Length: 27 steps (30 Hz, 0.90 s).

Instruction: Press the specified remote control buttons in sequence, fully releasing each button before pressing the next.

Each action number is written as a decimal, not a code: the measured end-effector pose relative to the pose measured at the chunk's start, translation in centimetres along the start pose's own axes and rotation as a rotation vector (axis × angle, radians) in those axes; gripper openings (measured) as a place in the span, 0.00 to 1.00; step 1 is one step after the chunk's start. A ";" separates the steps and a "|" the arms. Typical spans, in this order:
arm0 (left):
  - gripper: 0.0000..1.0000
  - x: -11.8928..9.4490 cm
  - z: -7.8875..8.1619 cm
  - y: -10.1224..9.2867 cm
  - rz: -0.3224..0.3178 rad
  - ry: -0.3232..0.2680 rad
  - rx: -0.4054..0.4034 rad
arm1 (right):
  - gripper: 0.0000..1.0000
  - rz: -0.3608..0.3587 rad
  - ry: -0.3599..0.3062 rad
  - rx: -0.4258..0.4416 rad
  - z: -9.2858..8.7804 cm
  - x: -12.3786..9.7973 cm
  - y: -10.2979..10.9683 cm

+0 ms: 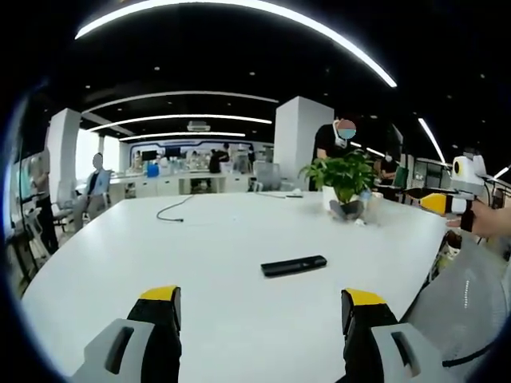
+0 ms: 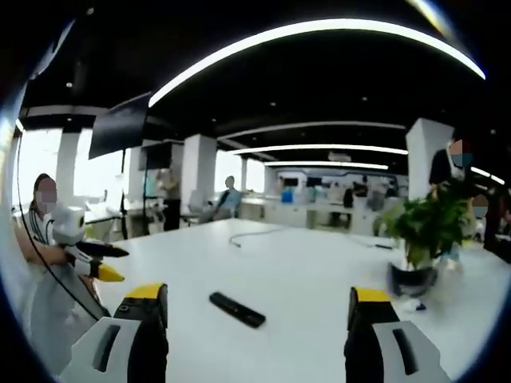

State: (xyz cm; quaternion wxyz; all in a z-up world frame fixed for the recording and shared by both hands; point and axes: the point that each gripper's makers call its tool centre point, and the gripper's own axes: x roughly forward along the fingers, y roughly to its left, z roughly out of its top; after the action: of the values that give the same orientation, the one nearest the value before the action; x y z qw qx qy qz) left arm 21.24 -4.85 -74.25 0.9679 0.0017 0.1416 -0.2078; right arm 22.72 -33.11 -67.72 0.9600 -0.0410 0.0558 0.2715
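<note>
A black remote control (image 1: 294, 265) lies flat on the white table (image 1: 184, 255), a little beyond my left gripper (image 1: 262, 307), whose yellow-tipped jaws stand wide apart with nothing between them. In the right gripper view the same remote (image 2: 237, 309) lies just ahead of my right gripper (image 2: 258, 307), also open and empty. Neither gripper touches it. The right gripper (image 1: 447, 203) enters the left gripper view at the right edge, held by a hand. The left gripper (image 2: 100, 263) appears at the left of the right gripper view.
A potted green plant (image 1: 345, 177) (image 2: 423, 231) stands at the table's far side. A dark cable (image 1: 172, 211) (image 2: 247, 234) lies on the far part of the table. Several people sit or stand in the office behind. White pillars (image 1: 299, 136) rise beyond the table.
</note>
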 end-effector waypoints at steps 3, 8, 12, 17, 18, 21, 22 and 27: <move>0.86 0.1 -0.4 0.1 -0.007 0.017 0.003 | 0.95 0.008 -0.010 0.033 -0.7 -0.2 0.0; 0.86 0.3 -0.9 0.4 -0.010 0.033 -0.001 | 0.96 -0.010 -0.005 0.088 -1.2 -0.2 0.0; 0.86 0.4 -1.1 0.7 -0.010 0.031 -0.003 | 0.96 -0.011 -0.017 0.101 -1.1 0.0 0.4; 0.85 0.3 -0.9 0.8 -0.004 0.020 -0.004 | 0.96 -0.021 -0.011 0.122 -1.3 0.4 0.7; 0.85 0.3 -0.9 0.8 -0.004 0.018 -0.005 | 0.96 -0.021 -0.011 0.122 -1.3 0.4 0.7; 0.85 0.2 -0.8 0.7 -0.001 0.016 -0.005 | 0.95 -0.031 -0.003 0.110 -1.3 0.5 0.6; 0.85 0.2 -0.7 0.7 -0.001 0.014 -0.005 | 0.95 -0.034 -0.006 0.111 -1.3 0.6 0.6; 0.85 0.2 -0.6 0.6 -0.004 0.008 -0.004 | 0.95 -0.060 0.004 0.125 -1.7 1.1 0.4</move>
State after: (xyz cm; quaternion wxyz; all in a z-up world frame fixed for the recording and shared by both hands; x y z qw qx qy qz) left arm 21.47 -4.34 -74.89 0.9669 0.0001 0.1458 -0.2096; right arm 23.28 -32.37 -69.56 0.9682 0.0167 0.0733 0.2385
